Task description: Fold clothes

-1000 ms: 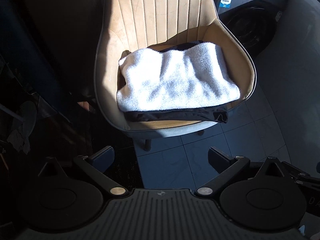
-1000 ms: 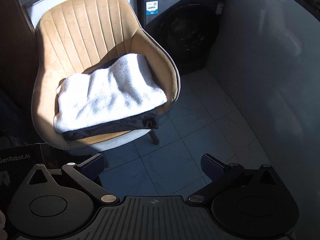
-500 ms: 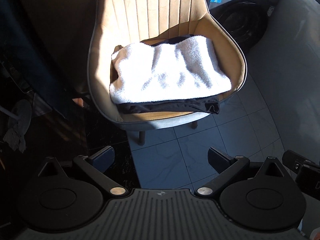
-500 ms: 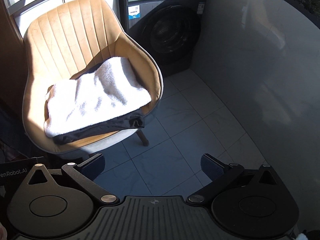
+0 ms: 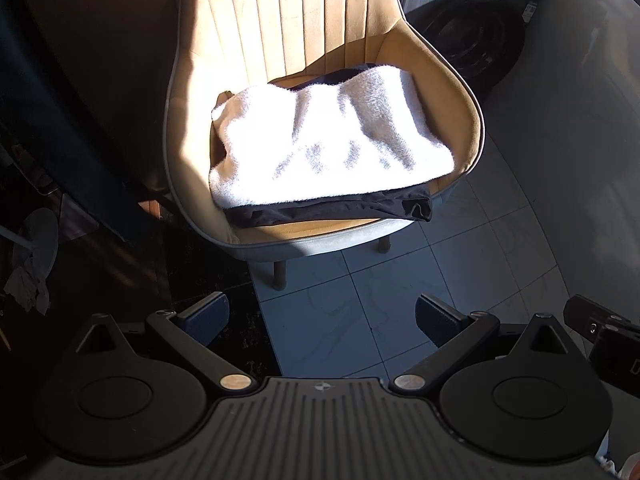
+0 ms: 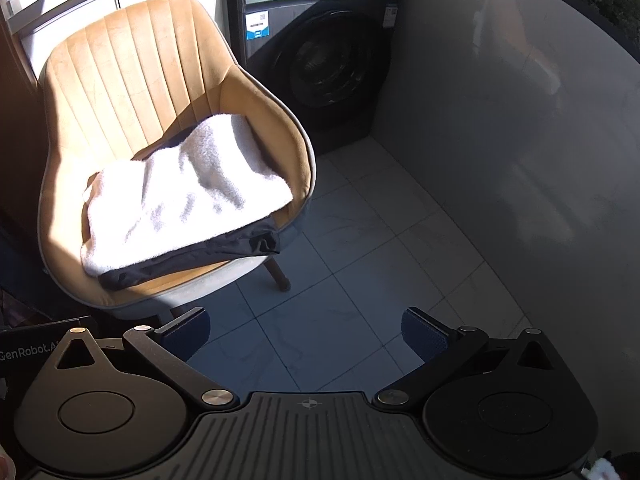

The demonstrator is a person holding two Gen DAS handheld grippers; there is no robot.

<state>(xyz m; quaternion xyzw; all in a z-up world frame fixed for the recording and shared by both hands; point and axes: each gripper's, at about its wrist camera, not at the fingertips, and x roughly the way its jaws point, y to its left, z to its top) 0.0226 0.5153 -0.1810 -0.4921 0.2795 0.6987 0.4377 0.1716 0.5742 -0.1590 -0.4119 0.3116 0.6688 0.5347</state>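
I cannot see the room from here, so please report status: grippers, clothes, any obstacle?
Left gripper open, empty; right gripper open, empty. White fluffy garment lies on black garment, on tan chair. Both grippers short of chair, nothing between.

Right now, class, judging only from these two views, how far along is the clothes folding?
Done: a white towel lies folded over a folded black garment, stacked on the chair seat. In hand: nothing; the left gripper and right gripper are open, empty, above the floor tiles. Left: no unfolded clothes show, so little seems to remain.
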